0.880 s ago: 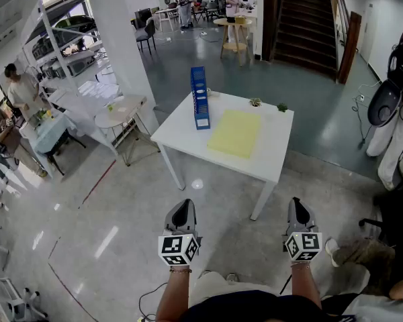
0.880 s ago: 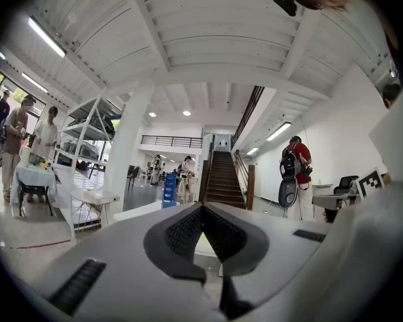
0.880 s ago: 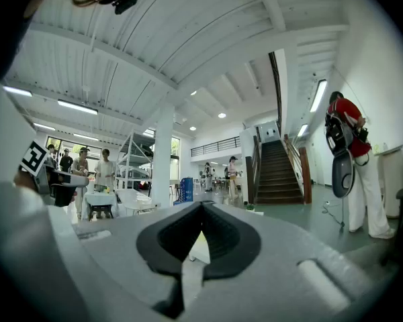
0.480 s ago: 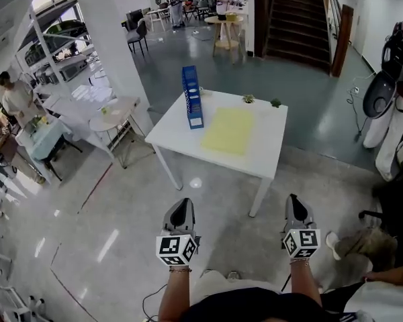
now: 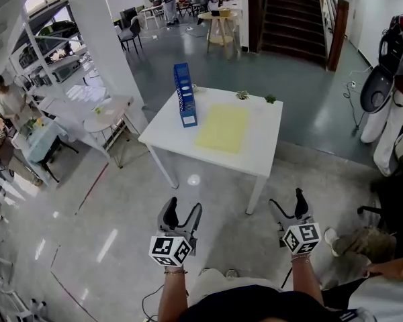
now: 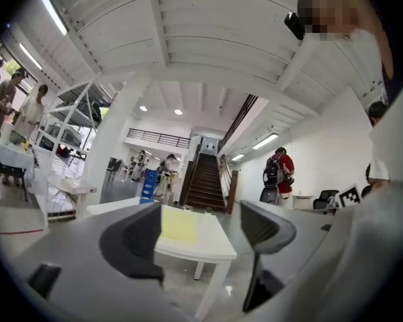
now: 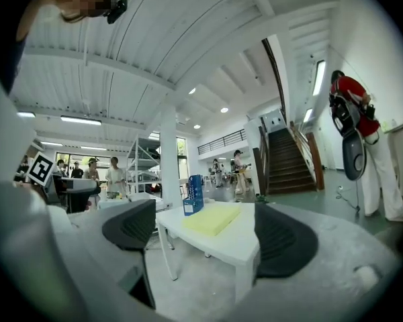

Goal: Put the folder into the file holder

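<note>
A yellow folder (image 5: 223,127) lies flat on the white table (image 5: 168,131), well ahead of me across open floor. A blue file holder (image 5: 183,94) stands upright at the table's far left, beside the folder. My left gripper (image 5: 181,215) and right gripper (image 5: 288,206) are held low near my body, short of the table, both open with nothing between the jaws. In the left gripper view the folder (image 6: 178,225) and file holder (image 6: 148,185) show far off past the gripper (image 6: 201,237). In the right gripper view the folder (image 7: 215,219) and file holder (image 7: 194,194) show beyond the gripper (image 7: 205,233).
Two small plants (image 5: 242,94) sit at the table's far edge. A round white table (image 5: 107,116) and a white pillar (image 5: 114,39) stand to the left, with people further left. A person in red with a backpack (image 5: 396,59) and a dark chair (image 5: 393,206) are at the right.
Both grippers' jaws have spread apart from a near-closed look. The table sits slightly further left and nearer in the head view.
</note>
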Demonstrator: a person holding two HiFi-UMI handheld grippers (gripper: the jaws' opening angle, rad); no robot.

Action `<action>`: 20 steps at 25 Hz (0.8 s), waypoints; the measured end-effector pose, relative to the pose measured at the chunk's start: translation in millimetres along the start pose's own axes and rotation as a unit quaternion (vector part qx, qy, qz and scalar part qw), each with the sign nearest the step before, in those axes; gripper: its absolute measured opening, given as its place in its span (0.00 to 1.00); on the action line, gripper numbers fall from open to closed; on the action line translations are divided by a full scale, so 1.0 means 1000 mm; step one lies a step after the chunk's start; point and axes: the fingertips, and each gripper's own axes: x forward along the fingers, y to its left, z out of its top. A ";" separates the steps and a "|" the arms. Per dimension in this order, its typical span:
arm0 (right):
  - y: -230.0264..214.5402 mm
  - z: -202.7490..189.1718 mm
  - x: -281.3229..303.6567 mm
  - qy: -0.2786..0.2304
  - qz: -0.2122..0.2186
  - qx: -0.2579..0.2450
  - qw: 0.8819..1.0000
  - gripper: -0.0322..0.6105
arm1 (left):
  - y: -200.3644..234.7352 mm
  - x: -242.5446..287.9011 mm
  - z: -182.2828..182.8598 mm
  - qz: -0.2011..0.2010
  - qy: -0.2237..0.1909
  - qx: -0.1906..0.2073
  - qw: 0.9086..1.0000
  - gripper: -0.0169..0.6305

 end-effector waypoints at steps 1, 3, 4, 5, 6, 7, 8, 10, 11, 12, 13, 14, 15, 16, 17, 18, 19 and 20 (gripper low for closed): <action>0.001 -0.002 0.003 0.008 0.011 0.002 1.000 0.76 | -0.006 0.004 -0.002 -0.017 0.005 -0.003 1.000 0.65; 0.001 -0.007 0.008 0.021 0.032 0.009 0.999 0.89 | -0.017 0.012 -0.010 -0.047 0.023 0.000 0.999 0.84; 0.001 -0.008 0.010 0.025 0.039 0.012 0.999 0.91 | -0.021 0.015 -0.015 -0.058 0.036 0.004 0.998 0.88; 0.002 -0.008 0.012 0.028 0.046 0.014 0.998 0.93 | -0.024 0.016 -0.020 -0.066 0.049 0.007 0.997 0.89; 0.004 -0.009 0.013 0.030 0.054 0.013 0.998 0.95 | -0.025 0.017 -0.024 -0.071 0.060 0.007 0.996 0.89; 0.005 -0.009 0.014 0.033 0.061 0.009 0.998 0.95 | -0.026 0.017 -0.027 -0.073 0.066 0.006 0.995 0.89; 0.006 -0.009 0.015 0.035 0.067 0.005 0.997 0.95 | -0.026 0.017 -0.028 -0.072 0.068 0.003 0.995 0.89; 0.005 -0.008 0.020 0.031 0.073 0.001 0.997 0.95 | -0.021 0.019 -0.028 -0.066 0.062 -0.002 0.996 0.89; 0.003 -0.006 0.023 0.024 0.072 0.003 0.997 0.95 | -0.018 0.021 -0.027 -0.063 0.058 -0.003 0.996 0.89; 0.000 -0.004 0.026 0.015 0.070 0.006 0.997 0.95 | -0.016 0.024 -0.025 -0.060 0.056 -0.001 0.997 0.89; -0.001 -0.001 0.028 0.008 0.070 0.010 0.997 0.95 | -0.015 0.026 -0.024 -0.060 0.056 0.002 0.997 0.89; -0.001 0.000 0.030 0.006 0.075 0.011 0.997 0.94 | -0.014 0.028 -0.024 -0.062 0.060 0.007 0.996 0.89; 0.001 0.001 0.032 0.007 0.083 0.011 0.996 0.93 | -0.015 0.030 -0.025 -0.067 0.066 0.013 0.995 0.89; 0.003 -0.001 0.035 0.010 0.089 0.008 0.996 0.93 | -0.017 0.033 -0.027 -0.074 0.074 0.019 0.994 0.89; 0.004 -0.003 0.039 0.014 0.092 0.004 0.996 0.93 | -0.019 0.036 -0.029 -0.082 0.081 0.026 0.993 0.89; 0.004 -0.005 0.043 0.017 0.092 0.001 0.996 0.93 | -0.019 0.041 -0.032 -0.088 0.086 0.032 0.992 0.89; 0.003 -0.006 0.049 0.016 0.090 0.000 0.996 0.92 | -0.018 0.047 -0.033 -0.090 0.085 0.038 0.992 0.89; 0.000 -0.007 0.055 0.014 0.086 0.001 0.996 0.89 | -0.014 0.054 -0.033 -0.089 0.079 0.043 0.992 0.89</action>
